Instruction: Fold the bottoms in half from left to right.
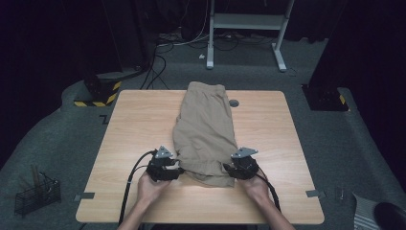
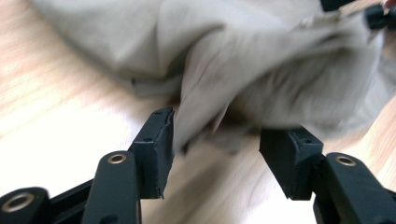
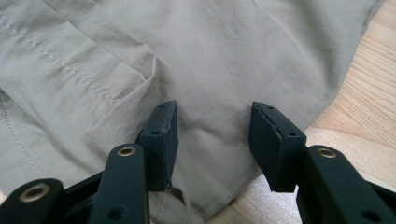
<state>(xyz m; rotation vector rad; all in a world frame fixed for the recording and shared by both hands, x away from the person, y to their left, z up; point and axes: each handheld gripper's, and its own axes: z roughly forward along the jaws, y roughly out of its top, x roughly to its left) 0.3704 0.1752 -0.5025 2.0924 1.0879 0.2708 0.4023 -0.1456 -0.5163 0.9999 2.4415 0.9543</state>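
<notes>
A folded khaki garment (image 1: 205, 129) lies lengthwise down the middle of the wooden table (image 1: 139, 124), its elastic waistband at the far end. My left gripper (image 1: 181, 170) sits at the near left corner of the cloth. In the left gripper view its jaws (image 2: 217, 144) stand apart, with a blurred fold of the garment (image 2: 261, 60) hanging into the gap, close to the left pad. My right gripper (image 1: 229, 168) is at the near right corner. Its jaws (image 3: 212, 135) are spread over the flat cloth (image 3: 210, 56) and pinch nothing.
A small grey disc (image 1: 233, 103) lies on the table beside the waistband. Tape strips (image 1: 84, 196) (image 1: 312, 193) mark the near table edges. A wire basket (image 1: 36, 194) stands on the floor at left, and a white desk frame (image 1: 249, 28) and cables are behind the table.
</notes>
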